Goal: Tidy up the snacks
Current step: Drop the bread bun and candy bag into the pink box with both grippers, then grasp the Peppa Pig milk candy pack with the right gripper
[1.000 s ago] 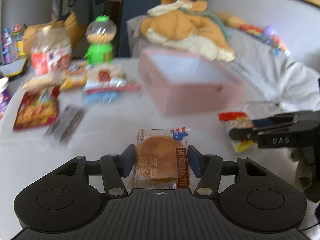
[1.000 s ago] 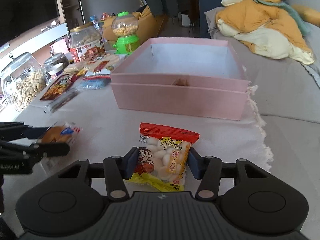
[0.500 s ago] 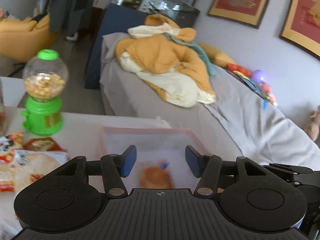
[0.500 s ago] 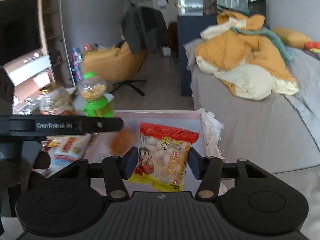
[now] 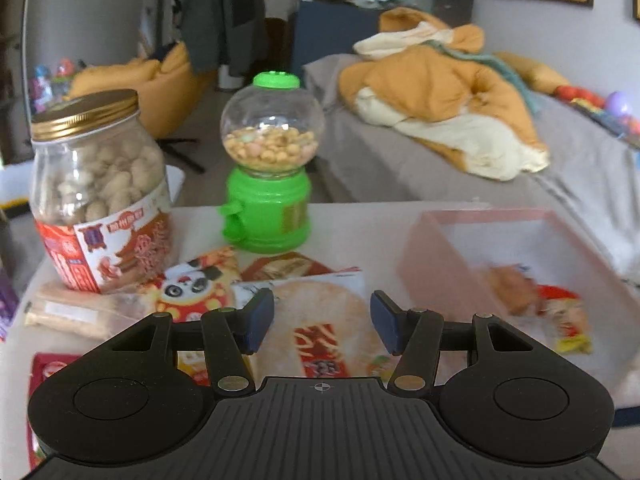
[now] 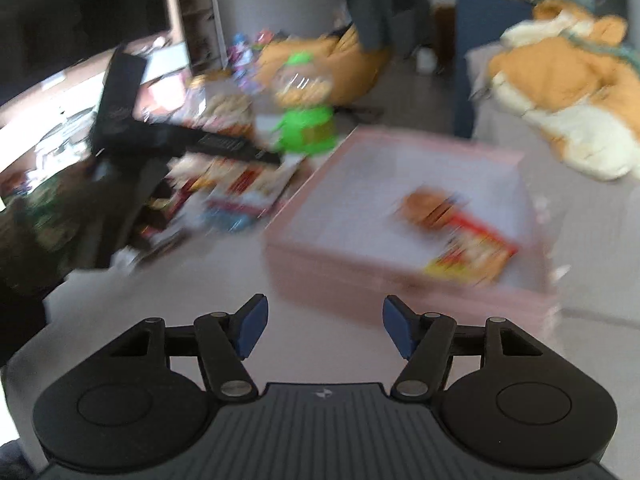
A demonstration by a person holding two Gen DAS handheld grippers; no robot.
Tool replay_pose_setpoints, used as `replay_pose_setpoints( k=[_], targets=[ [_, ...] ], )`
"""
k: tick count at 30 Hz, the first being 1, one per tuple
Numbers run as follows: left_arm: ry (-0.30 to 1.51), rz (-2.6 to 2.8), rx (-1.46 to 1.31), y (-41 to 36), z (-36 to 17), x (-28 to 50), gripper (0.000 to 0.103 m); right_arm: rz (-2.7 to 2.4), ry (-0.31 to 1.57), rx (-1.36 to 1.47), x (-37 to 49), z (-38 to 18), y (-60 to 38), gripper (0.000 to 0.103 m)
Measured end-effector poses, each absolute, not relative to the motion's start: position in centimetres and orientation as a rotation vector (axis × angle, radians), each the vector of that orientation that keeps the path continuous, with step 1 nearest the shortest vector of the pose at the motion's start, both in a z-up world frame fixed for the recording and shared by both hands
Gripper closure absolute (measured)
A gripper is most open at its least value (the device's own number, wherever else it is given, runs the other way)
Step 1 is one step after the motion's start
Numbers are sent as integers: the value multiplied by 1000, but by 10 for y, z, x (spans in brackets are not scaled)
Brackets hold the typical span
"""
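Observation:
The pink box stands on the table. In it lie the round brown cake packet and the red and yellow bun packet. My left gripper is open and empty, above a large rice-cracker packet left of the box. My right gripper is open and empty, in front of the box's near left corner. The left gripper's arm shows blurred in the right wrist view.
A peanut jar and a green candy dispenser stand at the table's back. Several snack packets lie left of the box. A grey sofa with an orange blanket is behind.
Both grippers opened and dropped their packets into the pink box. The left gripper swung left over the snack pile; the right pulled back from the box.

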State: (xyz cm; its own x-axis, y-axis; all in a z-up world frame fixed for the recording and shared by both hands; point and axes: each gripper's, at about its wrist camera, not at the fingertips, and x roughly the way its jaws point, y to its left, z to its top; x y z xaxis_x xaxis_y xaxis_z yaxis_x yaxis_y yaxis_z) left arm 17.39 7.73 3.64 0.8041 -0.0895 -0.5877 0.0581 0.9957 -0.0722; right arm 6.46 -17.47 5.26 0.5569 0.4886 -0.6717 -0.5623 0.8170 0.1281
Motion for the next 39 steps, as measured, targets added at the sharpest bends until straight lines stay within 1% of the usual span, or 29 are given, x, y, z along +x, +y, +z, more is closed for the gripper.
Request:
replay_pose_setpoints(
  k=[2,8,11,12,14,15,20,23,26,31,35,39],
  targets=[
    [625,-60,28,73,32,177,39,613,805,-113,71,41,-164,39],
    [611,-52,136,83,29,156,38,564,850,-91,100,26,-139,38],
    [652,-120,34,100,30,148,39,532,853,-110,111,23,-130,36],
    [661,-142,5,103,30,146,37,527,861,-113,113,21,-126,35],
    [652,-152,29,103,29,144,35,529,870,-124,114,17,-121,28],
    [646,-156,34,103,28,144,34,530,865,-137,113,18,-118,27],
    [680,-190,-1,109,30,129,34,544,863,-202,102,20,-100,27],
    [687,-221,10,110,29,96,35,577,844,-205,90,30,-94,27],
    [686,-222,-3,116,22,61,41,620,809,-202,79,43,-86,27],
    [647,-180,-92,135,13,9,43,626,773,-177,81,58,-55,27],
    [655,-162,-130,145,12,-8,45,608,824,-85,114,57,-13,27],
    [639,-154,-173,160,17,-24,45,502,873,-145,154,38,36,27]
  ],
)
